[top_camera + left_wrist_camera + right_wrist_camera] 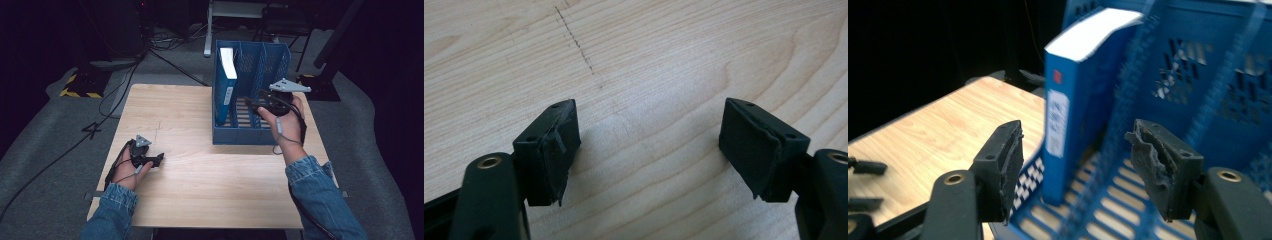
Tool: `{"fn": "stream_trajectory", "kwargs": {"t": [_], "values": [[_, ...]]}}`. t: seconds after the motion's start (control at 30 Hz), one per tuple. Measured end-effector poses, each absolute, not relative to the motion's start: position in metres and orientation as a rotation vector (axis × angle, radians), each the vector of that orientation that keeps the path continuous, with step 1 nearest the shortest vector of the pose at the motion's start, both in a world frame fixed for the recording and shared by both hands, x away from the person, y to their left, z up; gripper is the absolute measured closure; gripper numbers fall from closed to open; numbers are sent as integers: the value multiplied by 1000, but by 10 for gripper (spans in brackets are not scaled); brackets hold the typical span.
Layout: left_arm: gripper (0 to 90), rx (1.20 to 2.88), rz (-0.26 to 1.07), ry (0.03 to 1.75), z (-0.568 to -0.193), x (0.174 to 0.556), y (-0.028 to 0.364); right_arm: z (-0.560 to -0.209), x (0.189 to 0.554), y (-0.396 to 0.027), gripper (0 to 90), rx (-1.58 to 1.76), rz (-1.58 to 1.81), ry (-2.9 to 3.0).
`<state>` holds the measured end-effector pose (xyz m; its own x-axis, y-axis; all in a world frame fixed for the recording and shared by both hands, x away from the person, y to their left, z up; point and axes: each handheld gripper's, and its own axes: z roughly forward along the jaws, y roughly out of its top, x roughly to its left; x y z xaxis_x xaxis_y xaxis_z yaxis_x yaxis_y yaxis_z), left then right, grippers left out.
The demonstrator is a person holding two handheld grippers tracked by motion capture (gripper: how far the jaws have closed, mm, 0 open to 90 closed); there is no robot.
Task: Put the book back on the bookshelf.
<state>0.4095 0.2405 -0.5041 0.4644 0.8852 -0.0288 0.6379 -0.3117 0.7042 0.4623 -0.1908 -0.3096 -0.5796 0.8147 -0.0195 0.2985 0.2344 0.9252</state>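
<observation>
A blue file rack (250,134) with three slots stands on the wooden table (200,175), right of centre. A blue book (226,85) stands upright in its leftmost slot, spine toward me, with a white label. In the right gripper view the book (1068,120) sits just beyond the jaws, inside the rack (1198,85). My right gripper (254,102) hovers open over the rack's front, nothing between its pads (1003,165). My left gripper (159,160) rests low near the table's left front, open, with bare wood (649,100) between its pads (754,145).
The table's edges drop to grey carpet (45,150). Cables (125,85) trail across the floor at back left. A yellow-black striped base (80,87) and dark stands sit beyond the table. A white frame leg (207,35) stands behind the rack.
</observation>
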Motion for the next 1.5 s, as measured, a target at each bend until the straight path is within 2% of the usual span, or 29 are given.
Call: {"fn": "stream_trajectory", "kwargs": {"t": [0.33, 0.7, 1.07, 1.5], "values": [[245, 2063, 482, 1256, -504, 409, 242, -314, 439, -246, 361, 1103, 1339, 2029], [233, 2060, 484, 1256, -504, 410, 241, -342, 421, -297, 353, 1236, 1241, 2081], [221, 2064, 482, 1257, -504, 413, 240, -398, 416, -338, 346, 1324, 991, 2172], [221, 2064, 487, 1256, -504, 414, 240, -465, 409, -353, 343, 1406, 1028, 2105]]}}
